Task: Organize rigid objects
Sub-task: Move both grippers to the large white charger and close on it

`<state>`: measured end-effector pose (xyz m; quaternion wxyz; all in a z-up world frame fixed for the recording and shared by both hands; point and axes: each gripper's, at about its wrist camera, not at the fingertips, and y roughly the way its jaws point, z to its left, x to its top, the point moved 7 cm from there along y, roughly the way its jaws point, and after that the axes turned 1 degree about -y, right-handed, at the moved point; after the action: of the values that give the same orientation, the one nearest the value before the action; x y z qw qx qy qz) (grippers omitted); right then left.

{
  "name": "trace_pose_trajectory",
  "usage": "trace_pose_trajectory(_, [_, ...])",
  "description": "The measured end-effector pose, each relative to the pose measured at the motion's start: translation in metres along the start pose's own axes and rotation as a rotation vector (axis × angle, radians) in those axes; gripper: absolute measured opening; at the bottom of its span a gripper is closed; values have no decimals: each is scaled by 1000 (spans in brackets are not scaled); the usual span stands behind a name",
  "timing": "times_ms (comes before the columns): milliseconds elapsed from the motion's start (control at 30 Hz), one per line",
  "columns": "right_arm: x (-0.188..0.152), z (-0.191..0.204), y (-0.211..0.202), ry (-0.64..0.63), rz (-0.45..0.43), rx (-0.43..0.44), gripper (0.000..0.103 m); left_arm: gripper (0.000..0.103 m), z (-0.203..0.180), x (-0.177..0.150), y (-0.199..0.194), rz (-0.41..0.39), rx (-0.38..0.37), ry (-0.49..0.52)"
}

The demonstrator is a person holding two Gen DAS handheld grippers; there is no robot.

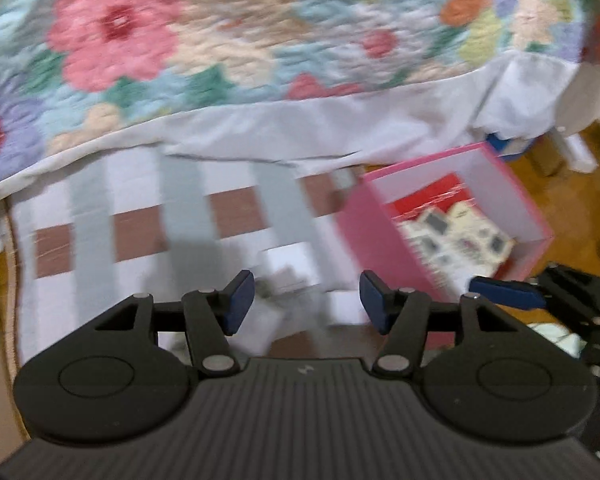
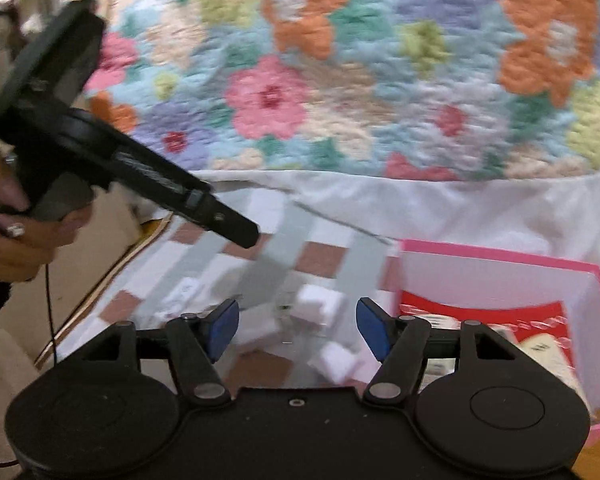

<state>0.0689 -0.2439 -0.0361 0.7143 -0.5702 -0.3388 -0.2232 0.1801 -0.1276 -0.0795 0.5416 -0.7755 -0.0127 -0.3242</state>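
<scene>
Above the checked cloth (image 1: pixel 140 236), the left claw (image 1: pixel 306 300) and right claw (image 2: pixel 296 328) tilt downward, both spread and empty. White blocks (image 2: pixel 320 304) lie below between the fingers. The pink box (image 1: pixel 452 216), holding cards, stands to the right. A flowered bedspread (image 2: pixel 340 80) lies beyond.

A quilted floral bedspread (image 2: pixel 340 80) is showing pink, orange and green flowers; a pink cardboard box (image 1: pixel 380 236) is showing white walls inside.

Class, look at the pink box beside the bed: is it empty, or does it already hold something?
Not empty. The pink box is open-topped, and a red-and-white printed packet lies inside on its bottom; what the packet is, blur hides.
</scene>
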Motion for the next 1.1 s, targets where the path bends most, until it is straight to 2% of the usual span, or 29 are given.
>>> trace_pose_trajectory(100, [-2, 24, 17, -71, 21, 37, 70, 58, 26, -18, 10, 27, 5, -40])
trace_pose_trajectory(233, [-16, 42, 45, -151, 73, 43, 70, 58, 47, -36, 30, 52, -4, -79])
trace_pose_trajectory(333, [-28, 44, 67, -131, 102, 39, 70, 58, 55, -45, 45, 54, -14, -78])
trace_pose_trajectory(433, [-43, 42, 87, -84, 146, 45, 70, 58, 61, -56, 63, 93, -7, -81])
trace_pose_trajectory(567, [-62, 43, 102, -34, 210, 60, 70, 58, 71, -66, 85, 117, 14, -69])
trace_pose_trajectory(633, [-66, 42, 104, -22, 221, 65, 70, 58, 75, -66, 94, 105, -7, -81])
trace_pose_trajectory(833, [-66, 39, 111, -3, 243, 58, 70, 56, 77, -65, 116, 92, -37, -82])
trace_pose_trajectory(1100, [-67, 49, 121, -26, 262, 98, 70, 56, 78, -66, 134, 94, -75, -107])
